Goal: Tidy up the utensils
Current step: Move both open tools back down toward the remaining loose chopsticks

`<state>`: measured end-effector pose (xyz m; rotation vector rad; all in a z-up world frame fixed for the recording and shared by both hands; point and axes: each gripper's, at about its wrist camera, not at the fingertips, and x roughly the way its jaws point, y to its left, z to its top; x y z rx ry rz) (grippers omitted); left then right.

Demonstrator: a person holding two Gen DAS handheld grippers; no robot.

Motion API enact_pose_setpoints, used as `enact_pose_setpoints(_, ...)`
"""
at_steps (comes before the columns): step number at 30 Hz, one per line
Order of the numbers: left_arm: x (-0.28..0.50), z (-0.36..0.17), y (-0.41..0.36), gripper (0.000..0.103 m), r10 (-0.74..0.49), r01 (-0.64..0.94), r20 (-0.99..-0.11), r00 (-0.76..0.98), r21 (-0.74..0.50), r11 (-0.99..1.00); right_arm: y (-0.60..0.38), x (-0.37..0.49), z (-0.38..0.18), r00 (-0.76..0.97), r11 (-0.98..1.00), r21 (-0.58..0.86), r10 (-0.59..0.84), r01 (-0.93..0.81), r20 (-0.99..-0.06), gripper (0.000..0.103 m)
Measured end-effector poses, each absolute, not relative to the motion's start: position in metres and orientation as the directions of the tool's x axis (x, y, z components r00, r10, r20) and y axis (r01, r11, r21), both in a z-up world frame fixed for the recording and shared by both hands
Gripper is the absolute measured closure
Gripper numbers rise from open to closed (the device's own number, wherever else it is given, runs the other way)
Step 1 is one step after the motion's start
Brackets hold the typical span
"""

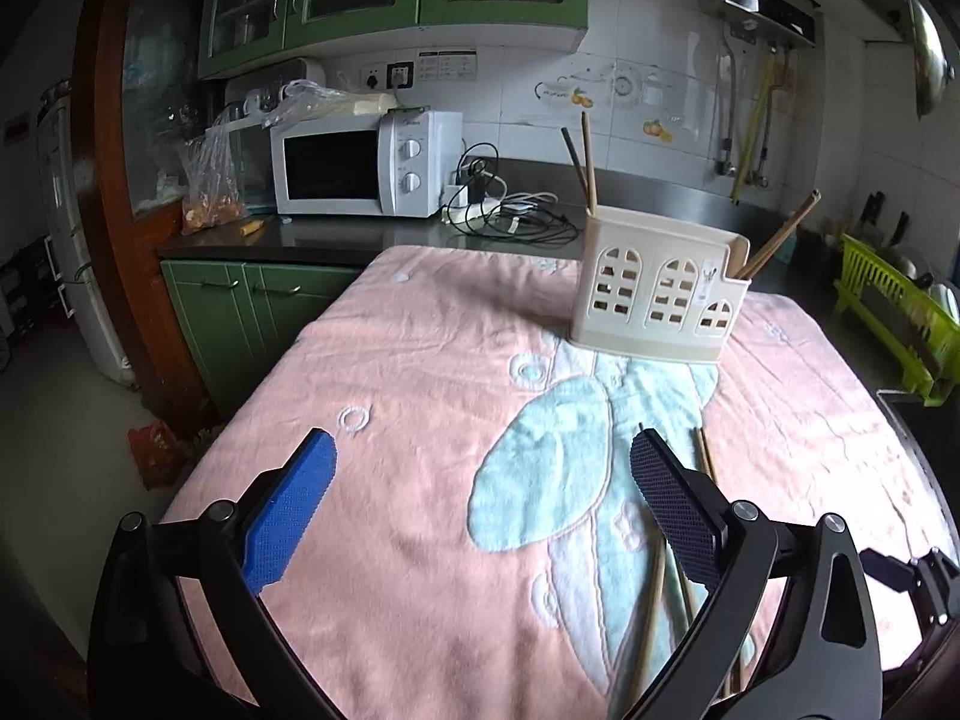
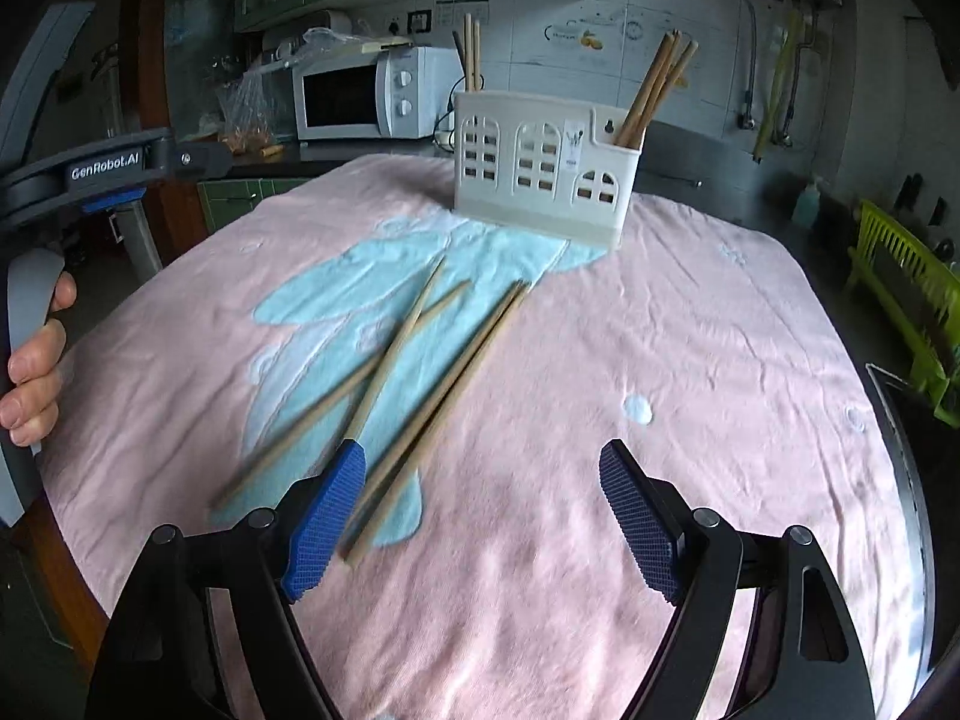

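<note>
A cream utensil holder (image 1: 657, 288) (image 2: 543, 171) with arched cut-outs stands at the far side of a pink towel (image 1: 390, 360) (image 2: 690, 330). Chopsticks stand in both its end compartments. Several loose wooden chopsticks (image 2: 420, 378) lie crossed on the towel's light blue patch; in the left wrist view they (image 1: 654, 606) show partly behind the right finger. My left gripper (image 1: 483, 468) is open above bare towel, left of the chopsticks. My right gripper (image 2: 483, 480) is open just above the towel; its left finger (image 2: 327, 516) overlaps the chopsticks' near ends, and nothing lies between the pads.
A white microwave (image 1: 360, 162), cables (image 1: 516, 210) and a plastic bag (image 1: 210, 180) sit on the dark counter behind. A green dish rack (image 1: 900, 324) (image 2: 906, 294) stands at the right. A person's hand (image 2: 36, 360) on the other gripper's handle shows at the left.
</note>
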<state>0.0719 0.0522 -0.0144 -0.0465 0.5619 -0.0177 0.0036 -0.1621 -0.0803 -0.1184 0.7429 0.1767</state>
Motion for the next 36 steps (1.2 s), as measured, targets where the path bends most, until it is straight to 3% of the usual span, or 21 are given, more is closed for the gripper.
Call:
enact_pose_setpoints(7, 0.067, -0.023, 0.058, 0.005, -0.006, -0.023, -0.549, 0.836, -0.047, 0.999, -0.162, -0.004, -0.094, 0.699, 0.978, -0.024, 0.132, -0.209, -0.703, 0.032)
enact_pose_setpoints(22, 0.061, -0.042, 0.071, 0.005, 0.016, -0.06, -0.584, 0.812, -0.055, 0.997, -0.144, -0.014, -0.11, 0.641, 0.965, 0.03, 0.195, -0.26, -0.742, 0.06)
enact_pose_setpoints(30, 0.051, -0.047, 0.065, 0.005, -0.017, -0.013, -0.587, 0.809, -0.047, 0.999, -0.141, -0.016, -0.112, 0.638, 0.966, 0.005, 0.174, -0.257, -0.75, 0.073)
enact_pose_setpoints(36, 0.043, -0.052, 0.058, 0.006, -0.077, 0.043, -0.604, 0.793, -0.071, 0.997, -0.146, -0.014, -0.111, 0.644, 0.975, -0.025, 0.126, -0.22, -0.755, 0.076)
